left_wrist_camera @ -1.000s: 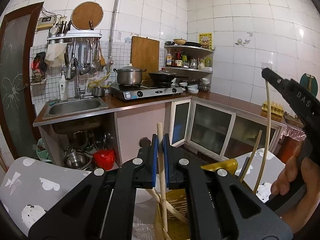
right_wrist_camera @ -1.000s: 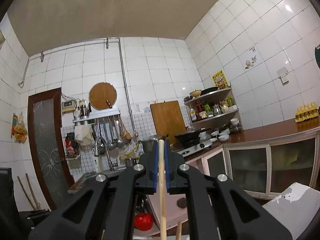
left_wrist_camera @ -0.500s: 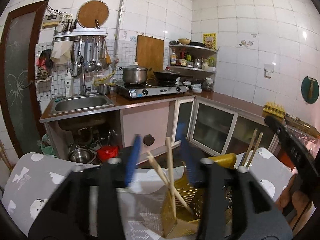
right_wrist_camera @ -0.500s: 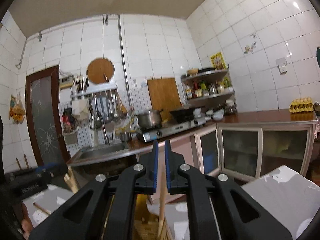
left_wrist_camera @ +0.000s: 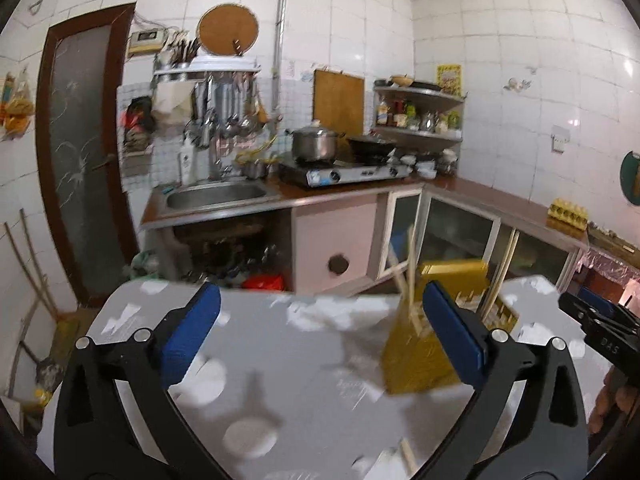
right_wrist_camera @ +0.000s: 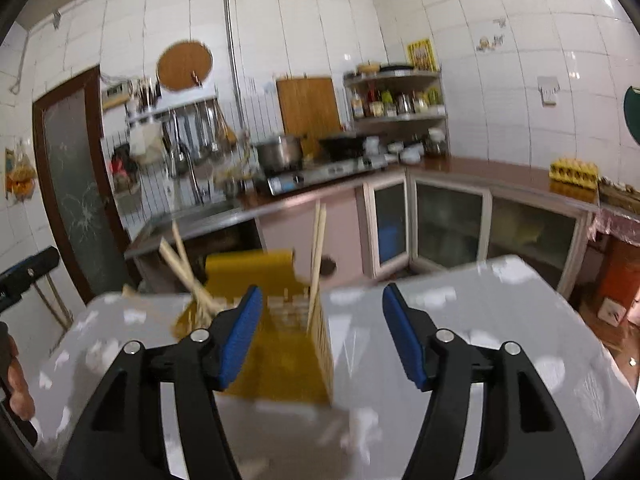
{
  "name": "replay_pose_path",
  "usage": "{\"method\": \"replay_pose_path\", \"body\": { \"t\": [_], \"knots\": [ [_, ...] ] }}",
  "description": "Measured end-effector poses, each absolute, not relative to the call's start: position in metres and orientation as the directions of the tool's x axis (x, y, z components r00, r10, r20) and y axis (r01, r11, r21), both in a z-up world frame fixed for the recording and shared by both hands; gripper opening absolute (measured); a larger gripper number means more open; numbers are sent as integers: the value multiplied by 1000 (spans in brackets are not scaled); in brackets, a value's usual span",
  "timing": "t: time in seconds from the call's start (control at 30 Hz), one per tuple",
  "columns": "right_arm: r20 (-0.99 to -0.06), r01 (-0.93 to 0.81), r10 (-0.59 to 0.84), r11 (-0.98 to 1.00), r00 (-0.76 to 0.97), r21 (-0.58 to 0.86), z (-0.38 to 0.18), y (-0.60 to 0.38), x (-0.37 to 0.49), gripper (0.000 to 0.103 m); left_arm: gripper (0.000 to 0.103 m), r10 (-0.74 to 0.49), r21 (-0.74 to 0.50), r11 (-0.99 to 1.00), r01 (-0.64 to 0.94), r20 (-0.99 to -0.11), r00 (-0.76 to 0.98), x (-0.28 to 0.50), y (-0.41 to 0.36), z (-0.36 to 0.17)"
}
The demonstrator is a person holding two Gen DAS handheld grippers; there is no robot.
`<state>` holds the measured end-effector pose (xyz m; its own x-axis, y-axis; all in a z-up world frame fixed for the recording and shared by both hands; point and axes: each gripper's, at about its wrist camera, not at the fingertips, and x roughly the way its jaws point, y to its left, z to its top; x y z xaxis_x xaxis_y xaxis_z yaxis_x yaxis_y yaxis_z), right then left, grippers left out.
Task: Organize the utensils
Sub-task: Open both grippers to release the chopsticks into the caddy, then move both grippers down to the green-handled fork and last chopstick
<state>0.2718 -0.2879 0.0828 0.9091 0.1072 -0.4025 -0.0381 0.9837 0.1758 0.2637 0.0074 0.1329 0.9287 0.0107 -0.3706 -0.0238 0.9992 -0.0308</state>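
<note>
Just ahead of my right claw (right_wrist_camera: 322, 334), the yellow holder (right_wrist_camera: 280, 344) stands on the desk (right_wrist_camera: 480, 320) with chopsticks (right_wrist_camera: 318, 248) in it, and both that claw and my left claw (left_wrist_camera: 320, 334) gape empty, so I should back away gently without bumping it.

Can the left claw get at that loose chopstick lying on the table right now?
Probably yes. The left claw is open and empty, and the loose chopstick lies flat on the table just below its right finger, with nothing covering it. The yellow holder stands close behind.
</note>
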Motion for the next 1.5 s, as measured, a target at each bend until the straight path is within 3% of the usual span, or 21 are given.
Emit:
{"method": "replay_pose_path", "body": {
  "t": [0.53,1.1,1.23,1.4,1.47,1.5],
  "knots": [
    [-688,-45,136,988,713,149,-32,-216,227,66,98,62,-5,997,-81,-591,804,220,59,18],
    [-798,-48,75,997,598,58,-53,-165,250,63,98,51,-35,994,-103,-682,729,227,71,-18],
    [-813,-41,50,999,580,32,-55,-161,255,56,98,42,-45,994,-104,-705,708,233,69,-19],
    [-818,-57,78,997,570,55,-56,-162,263,38,98,25,-51,995,-88,-717,697,237,59,-18],
    [-815,-64,86,996,573,60,-56,-163,263,22,98,29,-41,996,-84,-720,694,238,53,-19],
    [-813,-67,92,996,574,65,-55,-164,263,22,98,29,-41,996,-84,-721,692,238,50,-20]
  ]
}}
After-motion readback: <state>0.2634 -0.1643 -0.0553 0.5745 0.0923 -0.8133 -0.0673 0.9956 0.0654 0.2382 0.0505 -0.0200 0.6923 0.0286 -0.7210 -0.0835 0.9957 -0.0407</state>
